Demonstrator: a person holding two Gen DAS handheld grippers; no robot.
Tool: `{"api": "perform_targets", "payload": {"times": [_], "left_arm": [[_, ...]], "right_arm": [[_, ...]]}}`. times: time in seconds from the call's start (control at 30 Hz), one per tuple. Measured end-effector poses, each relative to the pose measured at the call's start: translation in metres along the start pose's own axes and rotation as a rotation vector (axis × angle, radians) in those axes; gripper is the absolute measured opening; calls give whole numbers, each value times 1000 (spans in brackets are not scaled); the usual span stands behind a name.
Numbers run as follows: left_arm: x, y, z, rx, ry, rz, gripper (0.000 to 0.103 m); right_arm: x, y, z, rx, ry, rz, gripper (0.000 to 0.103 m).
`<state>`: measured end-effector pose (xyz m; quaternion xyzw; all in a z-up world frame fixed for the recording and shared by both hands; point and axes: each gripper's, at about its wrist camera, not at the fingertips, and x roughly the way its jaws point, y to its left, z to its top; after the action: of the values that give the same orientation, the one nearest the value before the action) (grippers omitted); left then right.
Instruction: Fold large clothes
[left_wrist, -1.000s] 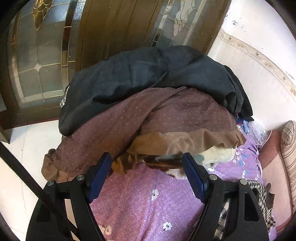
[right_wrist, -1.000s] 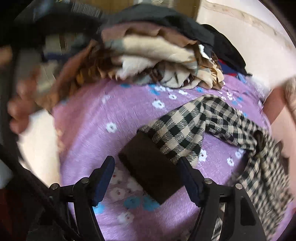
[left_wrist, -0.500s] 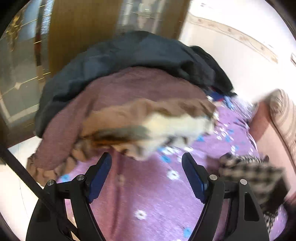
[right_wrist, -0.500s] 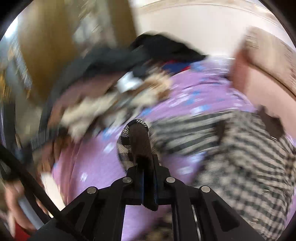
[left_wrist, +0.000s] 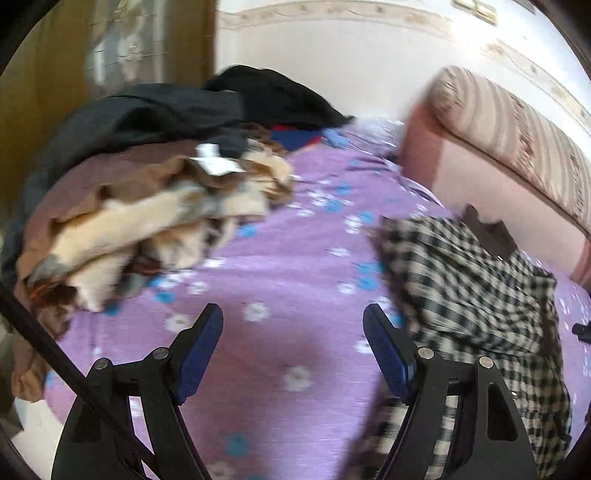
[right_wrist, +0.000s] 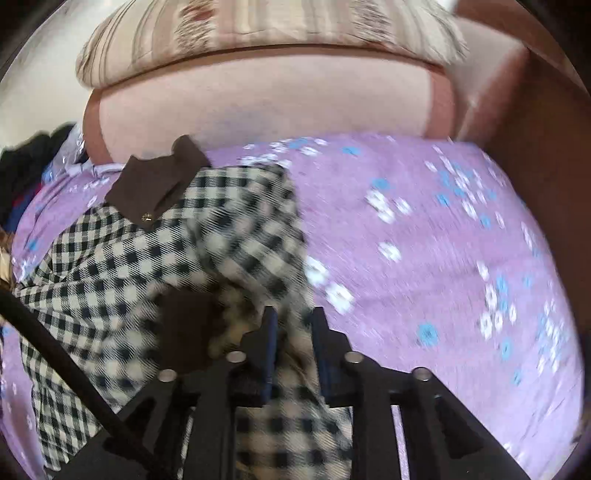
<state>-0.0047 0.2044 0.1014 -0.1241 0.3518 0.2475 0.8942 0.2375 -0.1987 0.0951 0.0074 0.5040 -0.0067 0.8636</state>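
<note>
Evidently right gripper (right_wrist: 291, 328) was pinched on checked garment (right_wrist: 147, 258) fabric; left gripper (left_wrist: 293, 332) was held spread above bedspread (left_wrist: 295, 258); cloth best drawn flat toward headboard-side edge before folding.

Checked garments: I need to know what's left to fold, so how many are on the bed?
1. The checked garment lies on the purple sheet near the headboard, pinched by the right gripper. The pile at left may hide others.
</note>
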Motion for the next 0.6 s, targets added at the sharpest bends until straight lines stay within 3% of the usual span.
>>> {"api": "perform_targets", "payload": {"times": [0.07,0.2,0.3,0.4,0.5,0.6], "left_arm": [[5,-18,-2,30,30,-22,77],[10,-48,-11,112,67,-40,77],[8,-65,-23,161,84,-53,77],[2,-71,-38,175,100,-61,77],[-14,-72,-45,153,114,-107,77],[-54,-81,-43,137,105,-171,77]], "right_arm": [[-13,-15,-22,18,-5,42,53],[-52,-41,-90,13,35,117,55],[-77,-63,-139,17,49,141,62],[-92,-82,-175,11,49,147,63],[-106,-97,-192,1,21,125,63],[-126,-113,-198,28,-35,133,65]]}}
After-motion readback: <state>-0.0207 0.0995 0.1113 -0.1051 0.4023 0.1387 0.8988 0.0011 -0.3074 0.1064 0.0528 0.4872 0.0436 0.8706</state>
